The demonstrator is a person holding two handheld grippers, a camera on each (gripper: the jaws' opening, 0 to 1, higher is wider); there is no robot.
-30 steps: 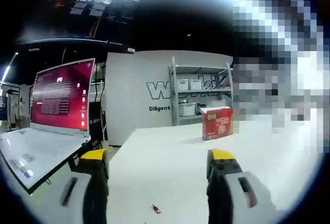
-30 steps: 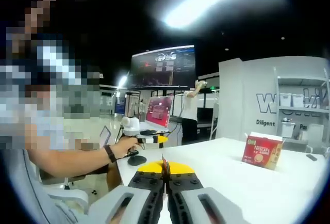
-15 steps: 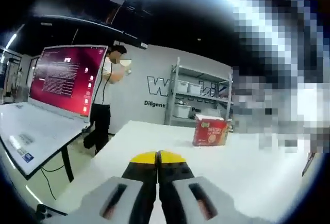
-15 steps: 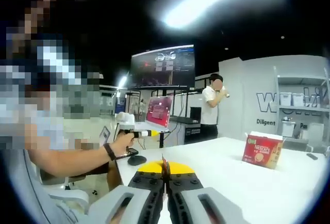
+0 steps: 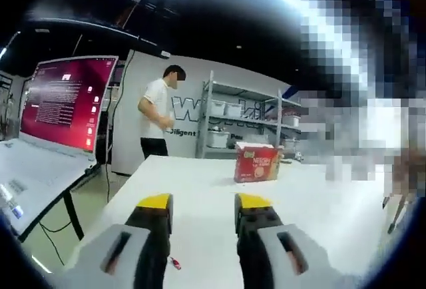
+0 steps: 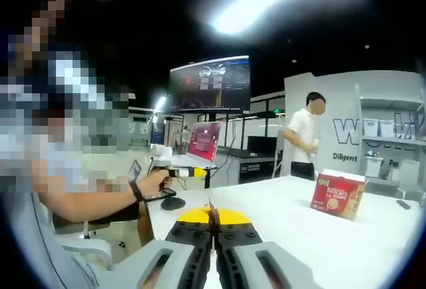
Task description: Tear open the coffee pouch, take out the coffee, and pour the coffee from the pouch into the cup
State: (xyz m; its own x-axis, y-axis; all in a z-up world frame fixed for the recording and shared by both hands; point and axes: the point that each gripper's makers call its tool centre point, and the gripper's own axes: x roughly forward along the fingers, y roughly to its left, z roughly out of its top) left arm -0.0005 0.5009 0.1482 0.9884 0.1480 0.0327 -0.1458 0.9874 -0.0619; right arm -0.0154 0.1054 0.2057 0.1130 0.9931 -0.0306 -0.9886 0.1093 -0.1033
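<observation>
The left gripper view looked along a white table [image 5: 200,189] toward a red coffee box [image 5: 257,164] that stood upright well beyond the jaws, near the table's far edge. Its printed front faced the camera and turned a little to the left, its flap at the top was raised, and its long axis ran side to side. The left gripper [image 5: 198,210] hung above the near part of the table with its yellow-tipped jaws apart, a clear gap between them and nothing held. A small red scrap [image 5: 174,262] lay on the table below, beside the left jaw. A laptop [image 5: 46,129] with a red screen sat at the left, and a standing person [image 5: 157,121] in a white shirt was behind the table, in front of metal shelving [image 5: 233,126].

In the right gripper view, the right gripper [image 6: 214,224] had its jaws pressed together, and a thin red sliver [image 6: 211,210] stood up between the tips; whether this was the coffee pouch could not be told. The coffee box [image 6: 336,196] stood to the right on the table [image 6: 293,222], its top flap open and its front angled toward the camera. At the left, a hand [image 6: 152,184] held the other gripper, which pointed right over the table's edge. A large monitor [image 6: 209,85] hung behind.
</observation>
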